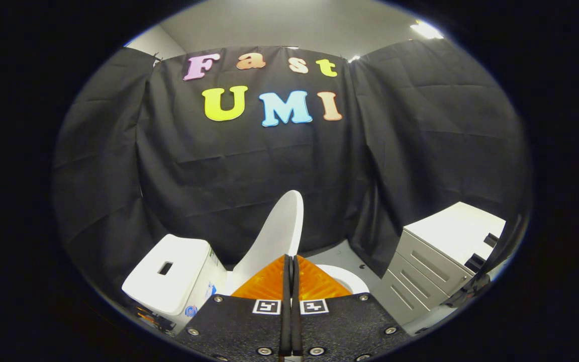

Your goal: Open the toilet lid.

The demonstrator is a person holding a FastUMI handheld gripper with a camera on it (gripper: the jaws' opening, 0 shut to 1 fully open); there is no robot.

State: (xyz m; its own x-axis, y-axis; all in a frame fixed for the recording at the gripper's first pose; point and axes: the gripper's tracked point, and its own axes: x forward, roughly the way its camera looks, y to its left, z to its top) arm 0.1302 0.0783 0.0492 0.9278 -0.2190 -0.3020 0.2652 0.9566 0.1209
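The gripper (289, 261) sits with its two fingers pressed together, nothing held between them. Just beyond the fingertips the toilet lid (279, 231) stands raised, tilted up on edge, with the white seat rim (347, 279) curving out to the right of the fingers. Left of the lid sits the white cistern (169, 274), a dark button slot in its top. Off to the right stands a grey drawer cabinet (430, 271) against the black cloth wall (249, 171).
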